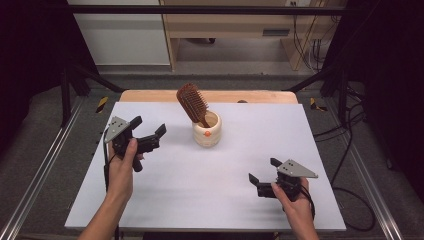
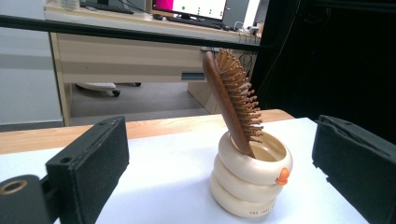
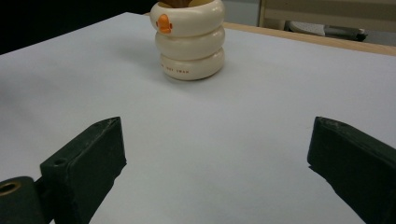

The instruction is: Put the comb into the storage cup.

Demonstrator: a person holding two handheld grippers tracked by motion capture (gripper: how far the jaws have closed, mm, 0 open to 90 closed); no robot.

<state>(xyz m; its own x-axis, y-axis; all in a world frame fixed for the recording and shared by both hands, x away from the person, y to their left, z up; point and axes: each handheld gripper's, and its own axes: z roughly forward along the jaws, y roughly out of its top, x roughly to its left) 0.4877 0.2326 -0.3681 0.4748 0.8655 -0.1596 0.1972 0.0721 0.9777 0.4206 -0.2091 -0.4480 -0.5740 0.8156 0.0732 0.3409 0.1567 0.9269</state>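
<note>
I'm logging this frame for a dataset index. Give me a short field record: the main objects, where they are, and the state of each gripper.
holder: cream ringed cup with an orange beak, upright near the middle of the table
hairbrush: wooden brush standing handle-down in the cup, leaning toward the person's left
left gripper: left gripper open, held above the table to the left of the cup, aimed at it, holding nothing
right gripper: right gripper open, near the front right of the table, holding nothing
contact: neither gripper touches the cup or brush
</note>
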